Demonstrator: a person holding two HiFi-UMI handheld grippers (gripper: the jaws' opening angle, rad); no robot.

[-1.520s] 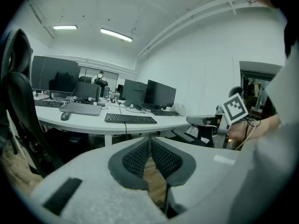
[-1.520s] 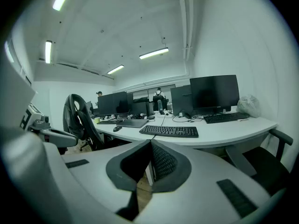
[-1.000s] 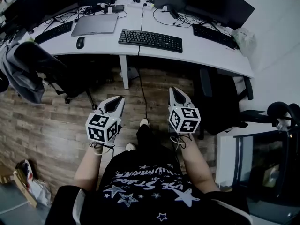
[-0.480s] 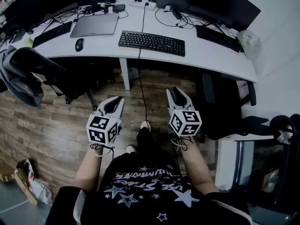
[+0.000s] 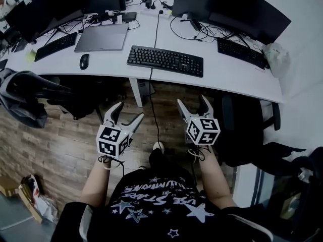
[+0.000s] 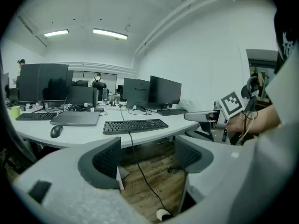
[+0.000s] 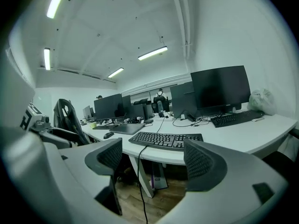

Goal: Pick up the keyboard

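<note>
Keyboard [image 5: 165, 61] is lying flat near the desk's [image 5: 227, 77] front edge, black and wide, its cable [image 5: 151, 101] hanging to the floor. We are holding the left gripper [image 5: 128, 111] and right gripper [image 5: 192, 101] well short of it, jaws opening on nothing, probably readying to take one end each.

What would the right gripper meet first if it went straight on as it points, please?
Likely the white desk, its edge just below the black keyboard; depth is unclear. The right gripper has its tongs opening, nothing between them.
</note>
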